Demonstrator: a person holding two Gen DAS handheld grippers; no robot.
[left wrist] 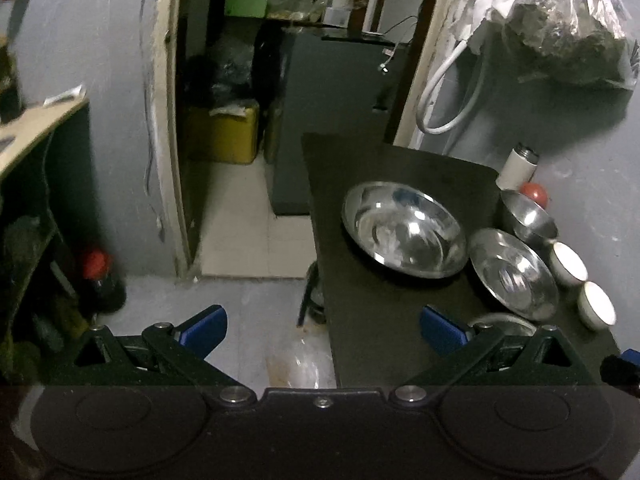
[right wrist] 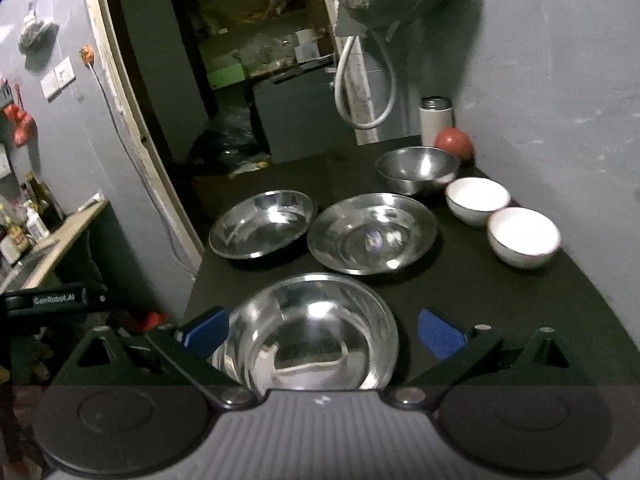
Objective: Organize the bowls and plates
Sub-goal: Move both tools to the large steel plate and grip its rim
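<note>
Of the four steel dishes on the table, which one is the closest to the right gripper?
The steel bowl at the table's near edge, lying between the open fingers of the right gripper. The other three steel dishes sit farther back, toward the wall.

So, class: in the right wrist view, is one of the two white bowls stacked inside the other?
No. The two white bowls sit side by side on the dark table, each showing its own open rim.

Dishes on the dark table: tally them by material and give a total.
Steel dishes: 4, namely the near bowl, left basin, middle plate and far bowl
White bowls: 2, the farther and the nearer
Total: 6
</note>
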